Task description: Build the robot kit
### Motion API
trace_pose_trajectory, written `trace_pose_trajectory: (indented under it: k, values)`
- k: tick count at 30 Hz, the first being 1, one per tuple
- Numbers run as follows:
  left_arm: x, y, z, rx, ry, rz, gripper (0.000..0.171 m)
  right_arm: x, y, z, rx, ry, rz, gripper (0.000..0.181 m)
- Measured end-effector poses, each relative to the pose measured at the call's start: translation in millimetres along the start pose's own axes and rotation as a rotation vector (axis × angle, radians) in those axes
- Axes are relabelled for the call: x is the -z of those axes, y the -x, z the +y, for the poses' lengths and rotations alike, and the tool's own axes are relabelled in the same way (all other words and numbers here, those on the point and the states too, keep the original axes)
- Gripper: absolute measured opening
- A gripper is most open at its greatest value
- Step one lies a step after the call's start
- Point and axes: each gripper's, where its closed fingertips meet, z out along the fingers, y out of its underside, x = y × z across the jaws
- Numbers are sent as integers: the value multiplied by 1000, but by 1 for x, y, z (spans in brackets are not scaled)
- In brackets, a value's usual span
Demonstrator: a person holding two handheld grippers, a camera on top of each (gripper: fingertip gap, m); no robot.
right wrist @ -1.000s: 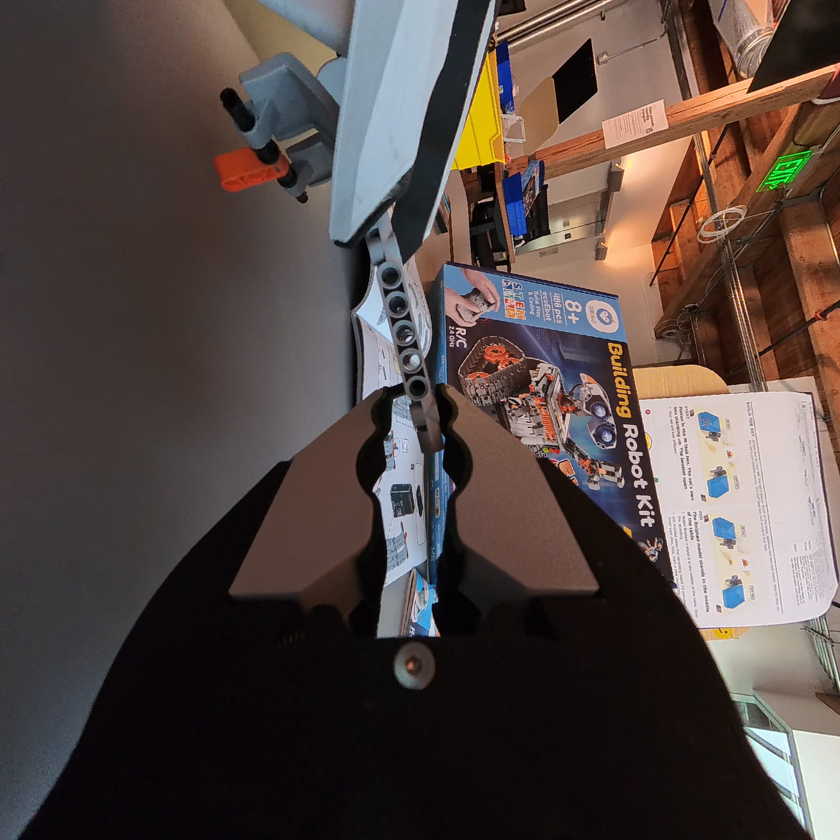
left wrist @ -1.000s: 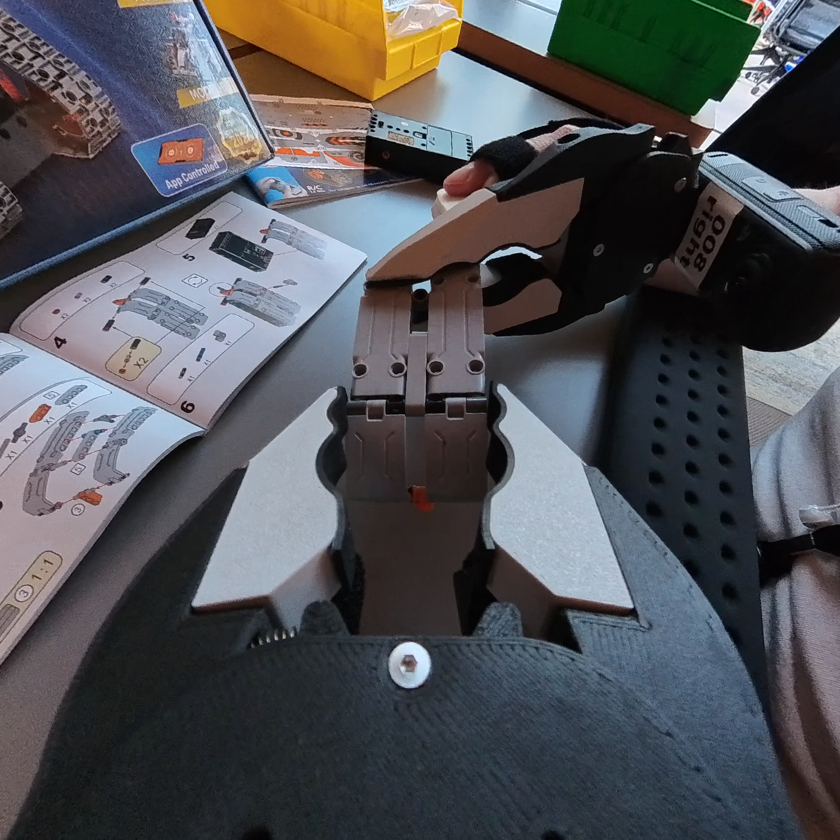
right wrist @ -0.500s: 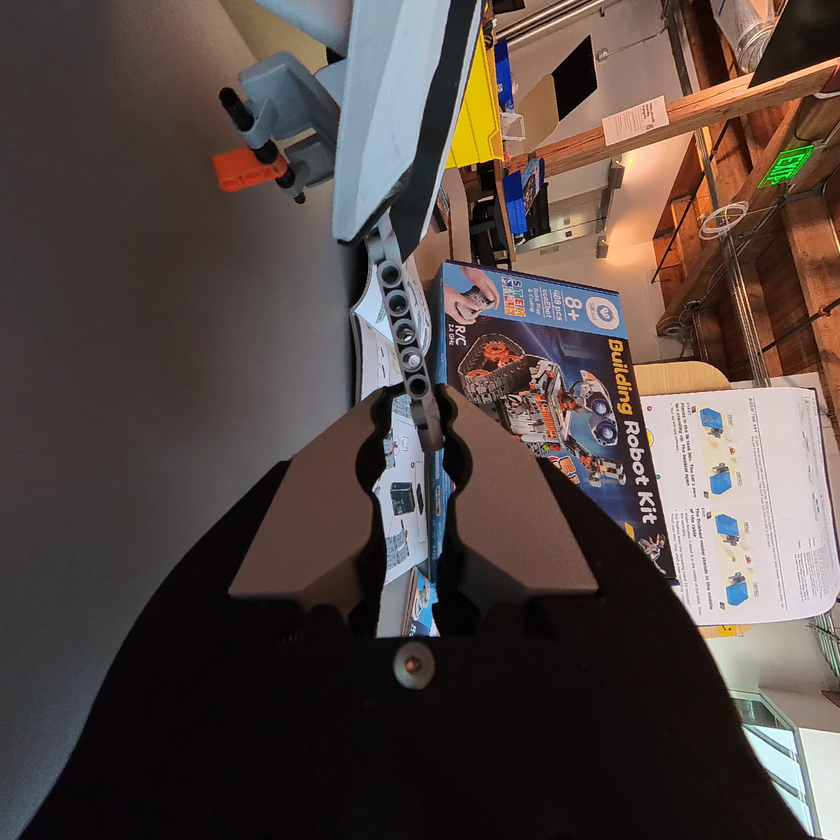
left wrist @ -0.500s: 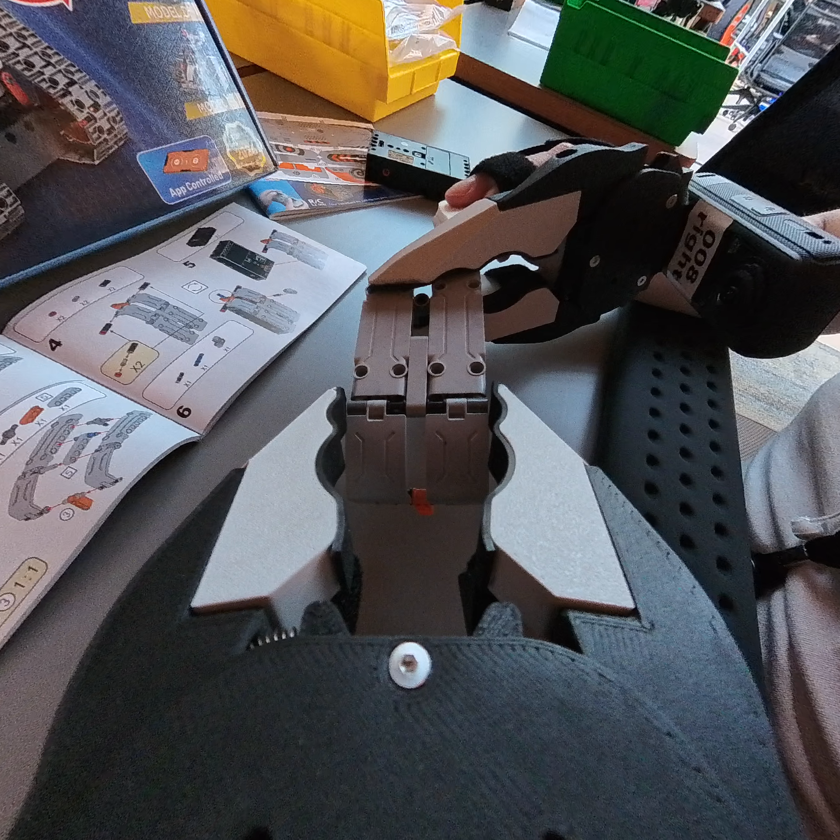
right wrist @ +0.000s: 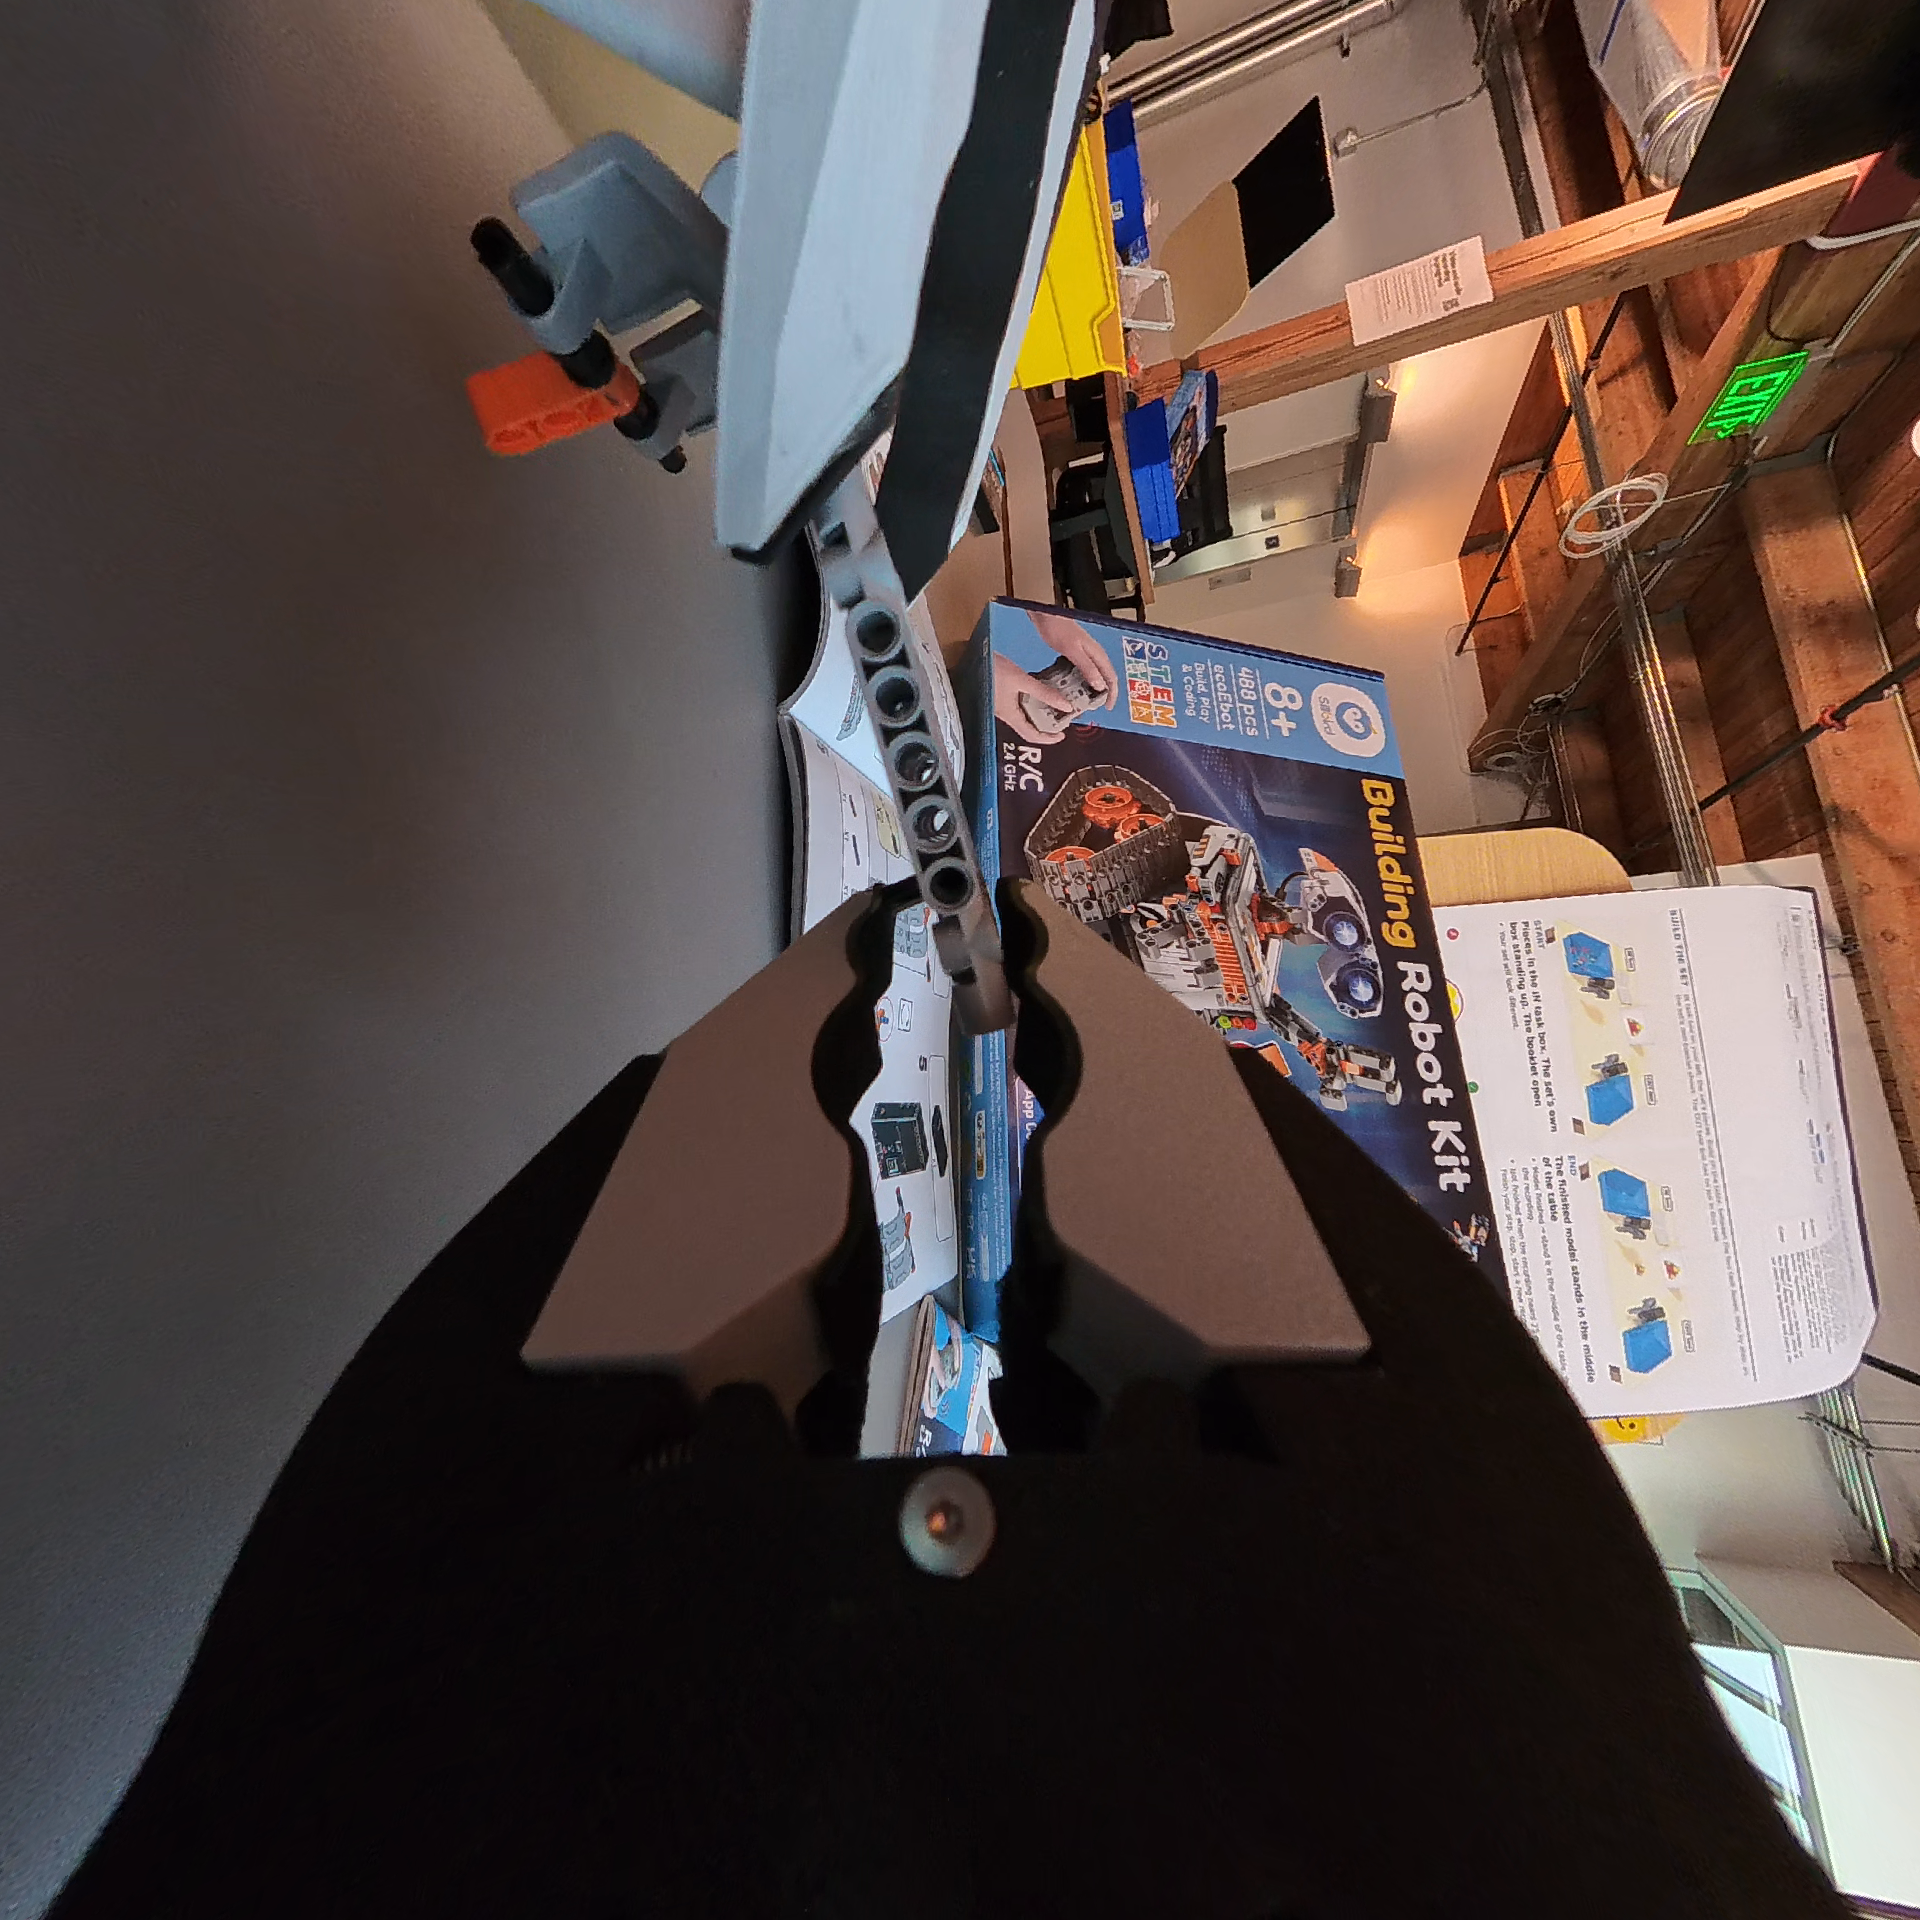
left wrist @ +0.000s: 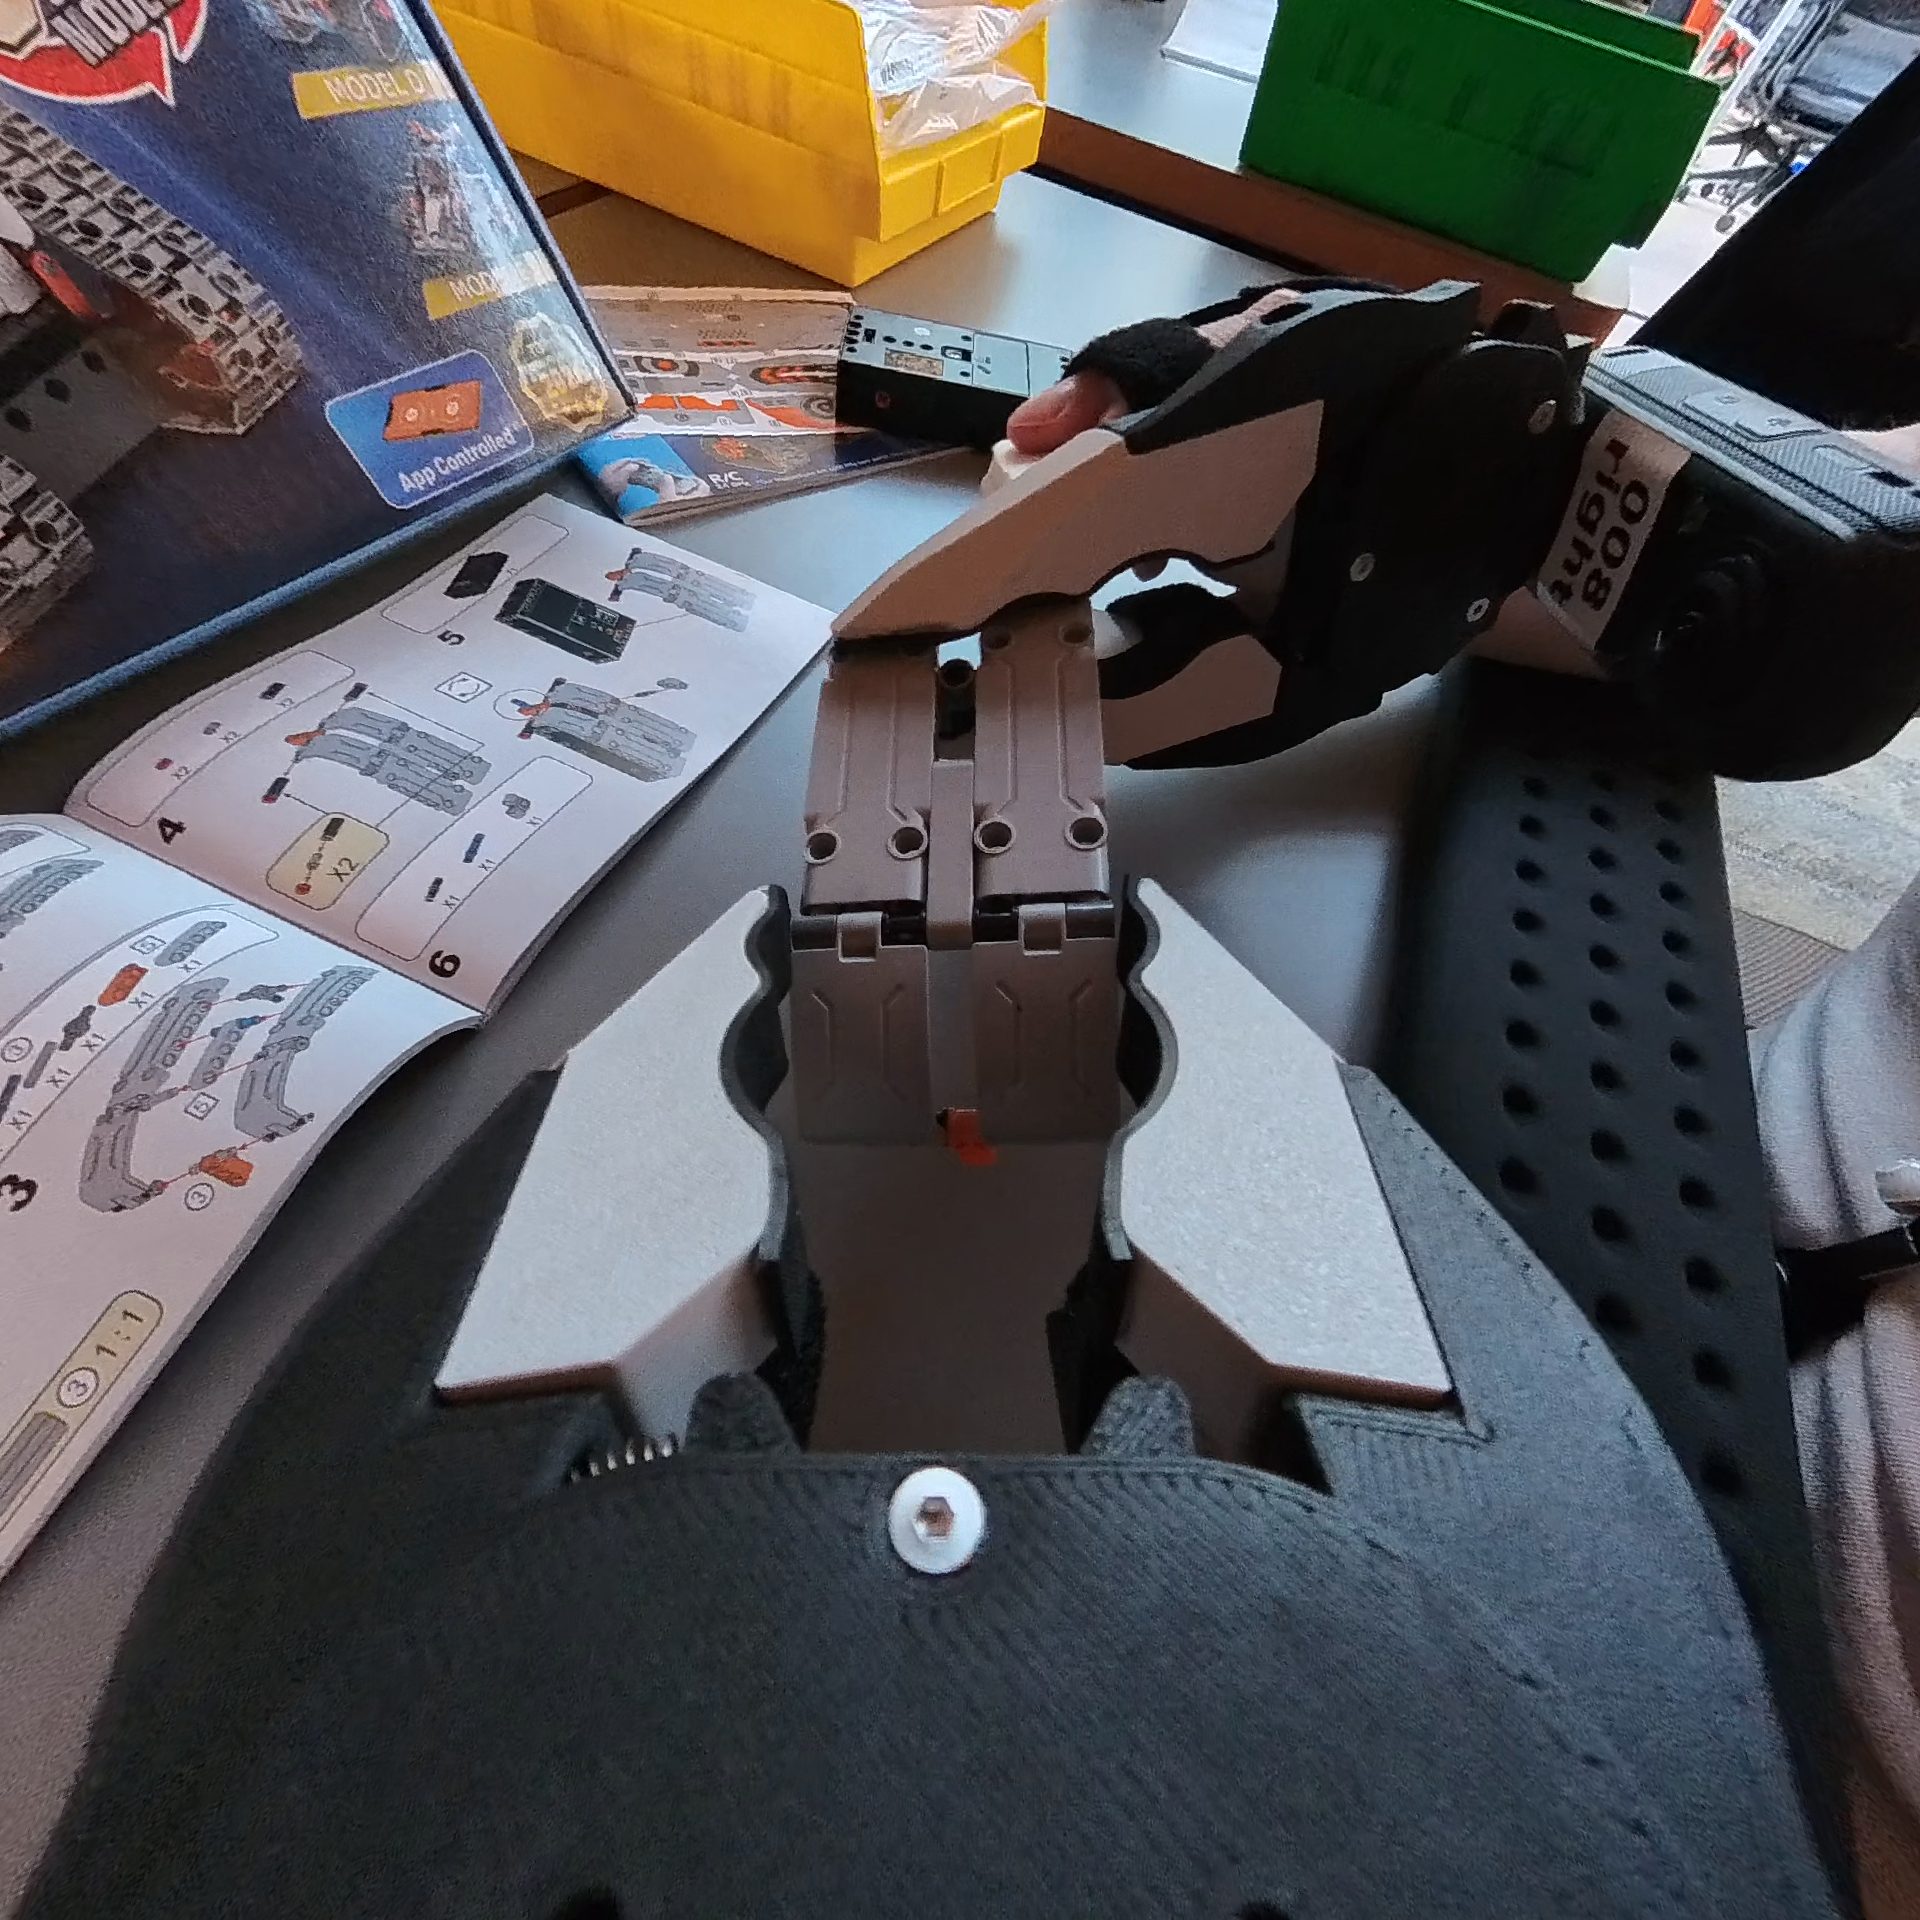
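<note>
My left gripper (left wrist: 953, 904) is shut on a grey block-built assembly (left wrist: 956, 790) of hinged panels, held above the dark table. A small orange pin (left wrist: 966, 1138) shows at the assembly's near end. My right gripper (left wrist: 935, 655) reaches in from the right, its upper finger lying over the assembly's far end. In the right wrist view my right gripper (right wrist: 948, 904) is shut on a thin grey beam with holes (right wrist: 914, 769). The beam runs up behind the left gripper's finger (right wrist: 862, 260). Grey parts with an orange connector (right wrist: 540, 410) stick out beside it.
An open instruction booklet (left wrist: 364, 779) lies at the left, under a blue kit box (left wrist: 208, 260) (right wrist: 1195, 883). A black battery box (left wrist: 951, 379), a yellow bin (left wrist: 779, 114) and a green bin (left wrist: 1455, 114) stand behind. A black perforated strip (left wrist: 1579, 1039) runs along the right. The grippers' ends are close to 5 cm from one another.
Both grippers keep their hold. The hands have shifted a little together, and slightly more of the assembly's far end shows under the right gripper's finger.
</note>
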Motion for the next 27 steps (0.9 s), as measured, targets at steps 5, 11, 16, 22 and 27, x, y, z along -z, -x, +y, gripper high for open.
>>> trace_pose_trajectory:
  k: [5,11,16,22,27]
  values:
    - [0,1,0,17,-3,5,62,0,0,0,-1,1,1,20]
    - [-2,0,5,37,23,21,62,0,1,1,-3,3,-5,21]
    - [1,-1,3,54,21,29,61,0,1,0,-12,-5,-7,20]
    - [2,-2,2,31,31,18,61,2,-3,-3,-36,-23,10,22]
    - [7,-3,-7,-2,-23,19,61,1,-11,5,-131,-22,24,23]
